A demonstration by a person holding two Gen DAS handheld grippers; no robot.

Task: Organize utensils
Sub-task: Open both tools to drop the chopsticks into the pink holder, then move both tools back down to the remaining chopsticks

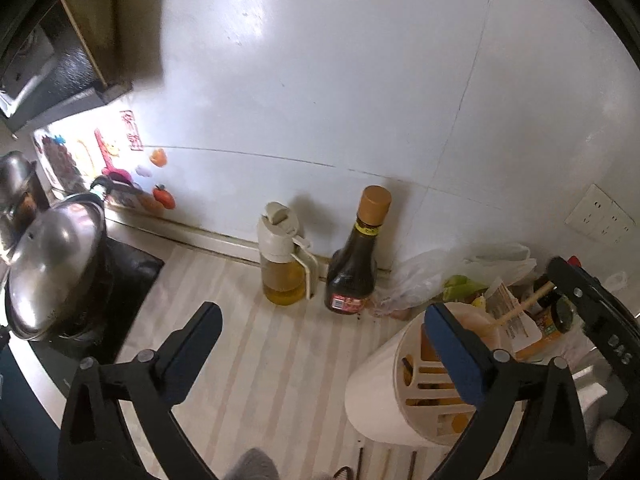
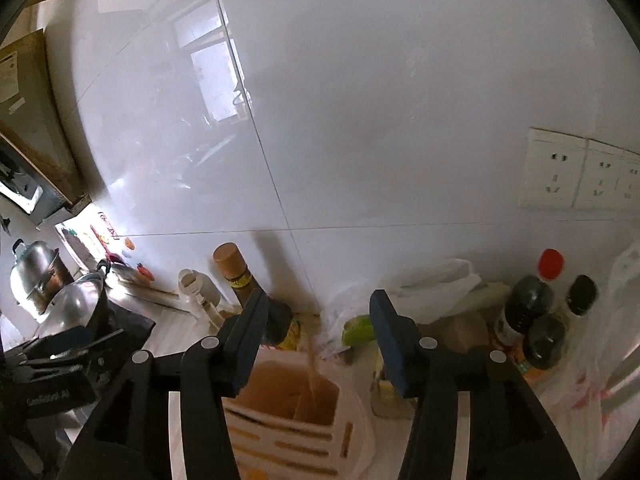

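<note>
Jaws of both the left gripper [image 1: 324,326] and the right gripper [image 2: 318,312] stood released around nothing, seemingly because the wooden chopsticks [image 2: 313,364] already leaned inside the white utensil holder [image 2: 304,412], at six o'clock below the right gripper.

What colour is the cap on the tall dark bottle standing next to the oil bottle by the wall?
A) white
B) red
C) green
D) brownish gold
D: the dark bottle standing beside the oil bottle against the wall wears a brownish-gold cap.
</note>
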